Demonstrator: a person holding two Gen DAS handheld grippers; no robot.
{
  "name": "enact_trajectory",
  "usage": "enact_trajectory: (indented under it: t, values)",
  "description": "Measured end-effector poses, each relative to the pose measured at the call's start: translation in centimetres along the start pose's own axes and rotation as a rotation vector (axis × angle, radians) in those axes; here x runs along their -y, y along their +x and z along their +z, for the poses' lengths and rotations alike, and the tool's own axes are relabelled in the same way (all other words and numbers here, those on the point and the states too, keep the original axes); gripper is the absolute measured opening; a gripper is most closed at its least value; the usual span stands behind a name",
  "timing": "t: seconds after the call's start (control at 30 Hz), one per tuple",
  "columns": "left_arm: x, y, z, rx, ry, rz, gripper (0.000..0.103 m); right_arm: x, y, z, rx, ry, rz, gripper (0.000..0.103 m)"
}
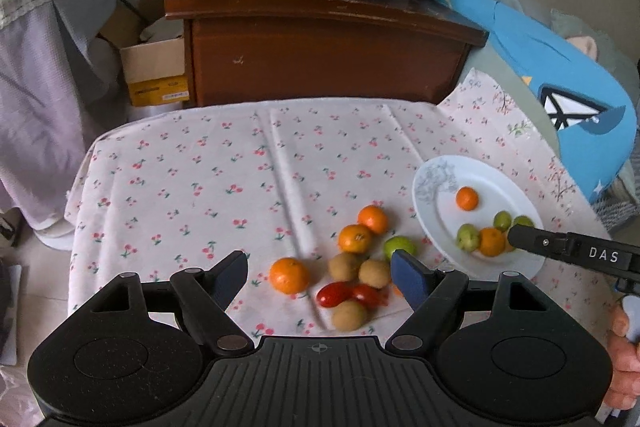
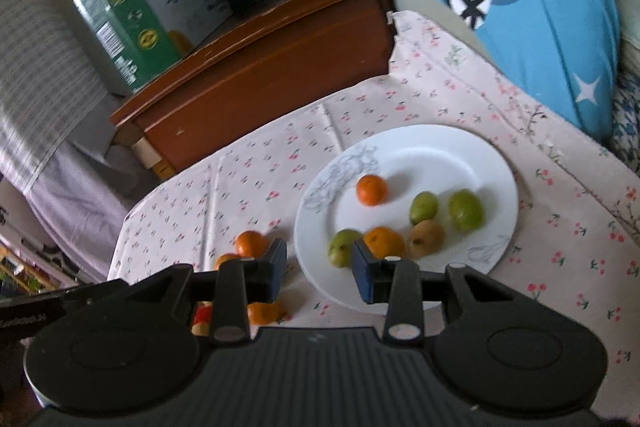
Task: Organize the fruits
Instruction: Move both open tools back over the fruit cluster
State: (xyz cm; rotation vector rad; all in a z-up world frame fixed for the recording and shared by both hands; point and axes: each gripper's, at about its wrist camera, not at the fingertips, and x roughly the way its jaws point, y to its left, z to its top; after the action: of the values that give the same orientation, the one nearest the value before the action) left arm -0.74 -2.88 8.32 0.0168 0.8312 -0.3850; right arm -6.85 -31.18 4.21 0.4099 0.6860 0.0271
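Both jaws stood wide, empty; your left gripper (image 1: 318,277) was nearer loose fruit pile (image 1: 344,267), straight ahead; plate (image 1: 520,195) lay right.

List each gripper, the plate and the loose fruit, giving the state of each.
left gripper: open, empty, over the loose fruit.
right gripper: open, empty, at the plate's near rim.
plate: upright on the cloth, holding six fruits.
loose fruit: still on the tablecloth.

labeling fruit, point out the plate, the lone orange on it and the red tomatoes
plate (image 2: 460,151) right wrist view, bare far rim
lone orange (image 2: 371,190) right wrist view, its middle
red tomatoes (image 1: 334,294) left wrist view, left tomato's middle
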Motion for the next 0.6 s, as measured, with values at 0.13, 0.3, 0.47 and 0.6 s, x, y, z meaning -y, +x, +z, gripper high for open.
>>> enact_trajectory:
  t: [0.13,0.3,0.47,0.6]
  values:
    - [0.0,0.2,-1.2,-0.001,0.025,0.016,0.080,-1.0,0.2,-0.5,-0.008,-0.051,0.013,0.037]
    - [0.3,1.3,-2.8,-0.027,0.064,0.024,0.080,-2.1,0.9,-1.1,-0.028,-0.089,0.043,0.037]
    - [0.5,2.2,-4.0,-0.029,0.090,0.022,0.079,-3.4,2.0,-2.1,-0.064,-0.147,0.068,0.037]
    - [0.8,2.8,-4.6,-0.027,0.105,-0.006,0.078,-4.1,3.1,-2.9,-0.096,-0.186,0.075,0.037]
